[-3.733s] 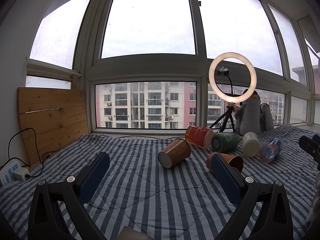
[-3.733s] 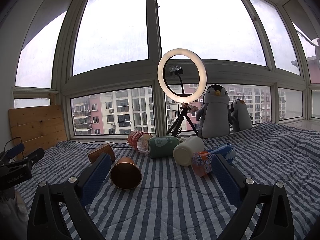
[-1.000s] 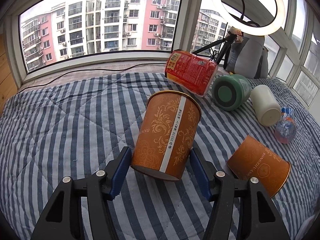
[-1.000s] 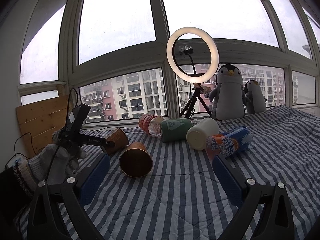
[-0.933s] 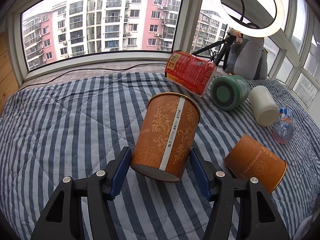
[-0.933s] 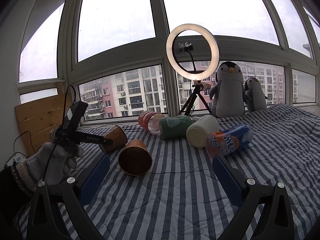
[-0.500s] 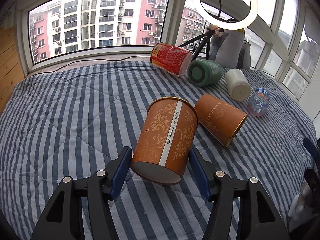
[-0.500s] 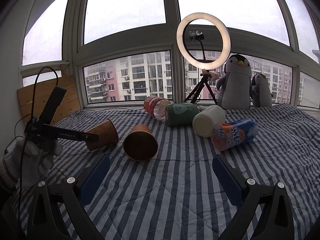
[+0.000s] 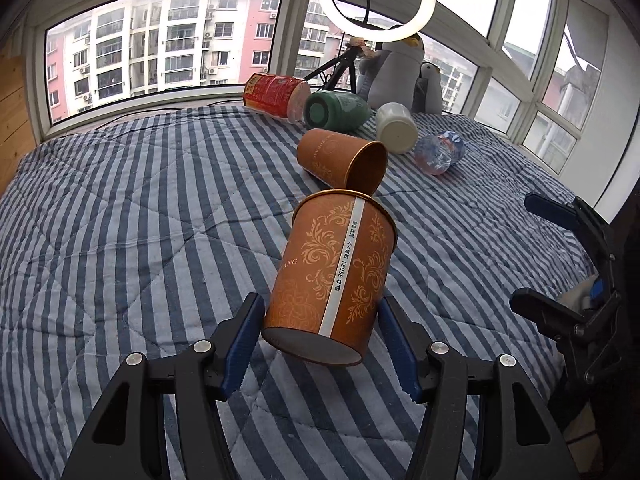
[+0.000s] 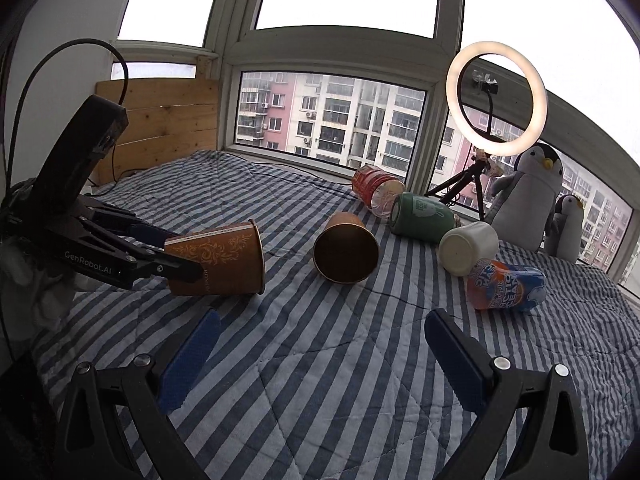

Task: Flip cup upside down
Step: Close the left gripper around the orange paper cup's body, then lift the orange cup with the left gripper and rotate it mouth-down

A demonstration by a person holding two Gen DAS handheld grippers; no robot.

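Observation:
My left gripper (image 9: 322, 338) is shut on an orange paper cup (image 9: 334, 276) with gold scrollwork. It holds the cup near its base, above the striped quilt, mouth pointing away from me. In the right wrist view the same cup (image 10: 224, 260) lies roughly horizontal in the left gripper (image 10: 182, 258), mouth to the right. My right gripper (image 10: 320, 344) is open and empty over the quilt, and shows at the right edge of the left wrist view (image 9: 568, 256).
A second orange cup (image 9: 342, 156) lies on its side just beyond. Behind it lie a red can (image 9: 276, 94), a green cup (image 9: 336, 110), a white cup (image 9: 396, 128) and a plastic bottle (image 9: 438, 152). A ring light (image 10: 496, 98) and plush penguins (image 10: 524, 200) stand by the window.
My left gripper has lifted the orange cup and carried it back toward me and to the right. The right gripper has swung left and tilted down toward the quilt.

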